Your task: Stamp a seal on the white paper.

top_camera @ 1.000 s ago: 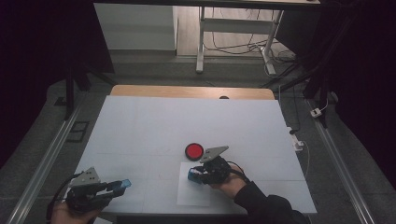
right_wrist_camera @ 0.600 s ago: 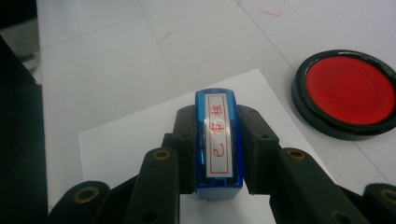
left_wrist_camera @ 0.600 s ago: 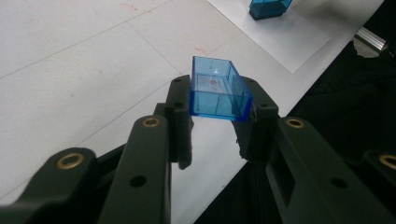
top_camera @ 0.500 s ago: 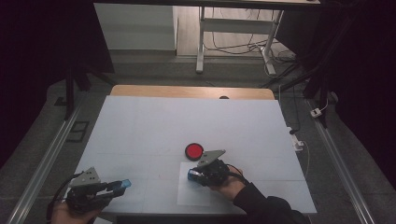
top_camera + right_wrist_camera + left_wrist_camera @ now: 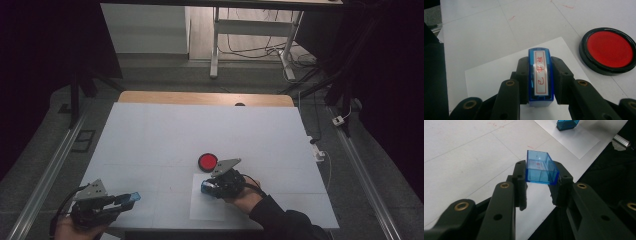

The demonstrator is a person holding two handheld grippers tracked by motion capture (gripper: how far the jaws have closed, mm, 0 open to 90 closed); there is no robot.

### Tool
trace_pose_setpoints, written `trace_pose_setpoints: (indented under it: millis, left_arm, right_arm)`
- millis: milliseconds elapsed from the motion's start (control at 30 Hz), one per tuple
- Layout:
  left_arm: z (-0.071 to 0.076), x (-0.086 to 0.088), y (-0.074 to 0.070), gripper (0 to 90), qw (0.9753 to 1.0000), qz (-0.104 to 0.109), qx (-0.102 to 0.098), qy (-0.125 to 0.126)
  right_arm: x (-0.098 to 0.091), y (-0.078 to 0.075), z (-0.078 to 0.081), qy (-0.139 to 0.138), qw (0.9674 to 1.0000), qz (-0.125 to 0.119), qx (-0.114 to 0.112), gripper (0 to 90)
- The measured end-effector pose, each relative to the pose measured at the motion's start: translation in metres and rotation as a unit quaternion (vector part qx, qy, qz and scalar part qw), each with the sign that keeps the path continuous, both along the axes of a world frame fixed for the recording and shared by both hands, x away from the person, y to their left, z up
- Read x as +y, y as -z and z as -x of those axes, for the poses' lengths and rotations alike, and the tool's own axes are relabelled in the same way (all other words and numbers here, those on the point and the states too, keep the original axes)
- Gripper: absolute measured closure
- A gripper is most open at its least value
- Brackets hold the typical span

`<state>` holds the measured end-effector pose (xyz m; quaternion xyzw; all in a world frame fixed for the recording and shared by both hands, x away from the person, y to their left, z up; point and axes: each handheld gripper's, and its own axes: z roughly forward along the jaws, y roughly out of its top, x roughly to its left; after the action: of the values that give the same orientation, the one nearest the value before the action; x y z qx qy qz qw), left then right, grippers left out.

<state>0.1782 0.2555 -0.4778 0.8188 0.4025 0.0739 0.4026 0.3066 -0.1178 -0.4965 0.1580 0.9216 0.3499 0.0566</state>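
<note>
My right gripper is shut on a blue stamp whose white label carries red characters. The stamp stands over a white paper sheet near the table's front edge; the left gripper view places the stamp low at the paper, contact unclear. A round red ink pad lies just beyond it. At the front left corner my left gripper is shut on a clear blue stamp cap, held above the table.
The white table top has a wooden strip along its far edge. Metal rails run along the floor on both sides, and a desk frame with cables stands beyond. The table's front edge is right under the left gripper.
The right gripper with the stamp has barely shifted over the paper. The left gripper and the cap have stayed in place.
</note>
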Motion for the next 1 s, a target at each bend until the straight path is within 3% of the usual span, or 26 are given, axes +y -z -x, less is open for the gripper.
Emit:
trace_pose_setpoints:
  millis: [433,1000]
  left_arm:
    - [0.000,0.000,0.000,68.6,1.0000,0.002,-0.001,0.000]
    - [0.000,0.000,0.000,68.7,1.0000,0.004,0.000,0.001]
  right_arm:
    - [0.000,-0.005,0.001,0.001,1.0000,-0.006,-0.008,69.8]
    - [-0.008,-0.024,0.000,0.002,0.9991,-0.040,-0.013,69.9]
